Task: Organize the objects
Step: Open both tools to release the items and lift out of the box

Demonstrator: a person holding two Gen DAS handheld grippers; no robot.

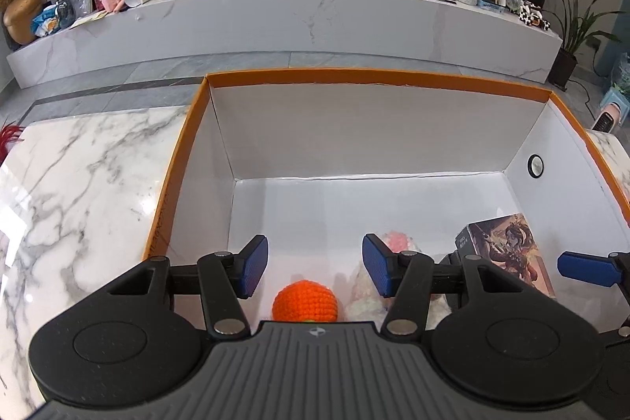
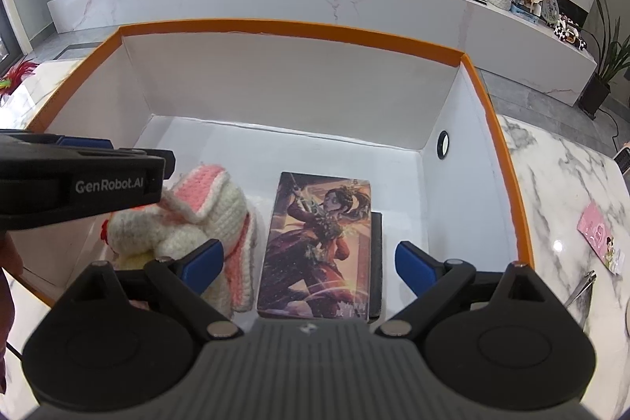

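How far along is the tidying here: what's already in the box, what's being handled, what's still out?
Done: orange crocheted ball, knitted pink-and-white toy and illustrated box lie inside the orange-rimmed box. In hand: nothing; left gripper and right gripper are open. Left: pink card on the marble table.

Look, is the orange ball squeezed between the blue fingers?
No, the orange ball lies on the box floor below the open left gripper, touching neither pad.
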